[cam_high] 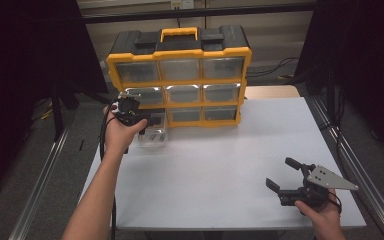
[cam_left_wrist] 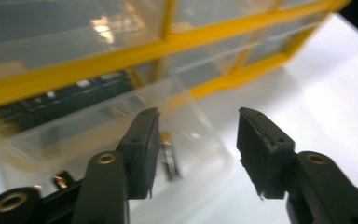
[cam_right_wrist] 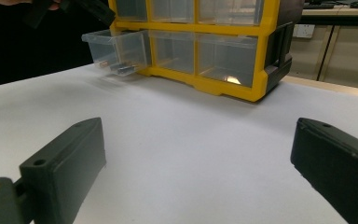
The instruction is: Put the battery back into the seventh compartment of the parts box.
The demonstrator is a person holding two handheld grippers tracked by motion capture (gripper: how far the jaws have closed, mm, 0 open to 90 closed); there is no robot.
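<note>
A yellow and black drawer cabinet (cam_high: 180,75) stands at the back of the white table (cam_high: 220,165). Its bottom-left clear drawer (cam_high: 153,134) is pulled out, with small metal parts (cam_left_wrist: 168,158) lying inside. My left gripper (cam_high: 147,120) hovers just above that drawer, open, with nothing between its jaws. In the left gripper view one finger (cam_left_wrist: 140,149) overlaps the drawer's front wall. My right gripper (cam_high: 285,174) rests open near the table's front right corner, far from the cabinet (cam_right_wrist: 205,42). The drawer (cam_right_wrist: 116,49) also appears in the right gripper view.
The cabinet's other clear drawers (cam_high: 182,93) are closed. A wooden surface (cam_high: 272,91) sits behind the table at the right. Metal rails (cam_high: 350,165) run along both table sides. Open white table lies between the two grippers.
</note>
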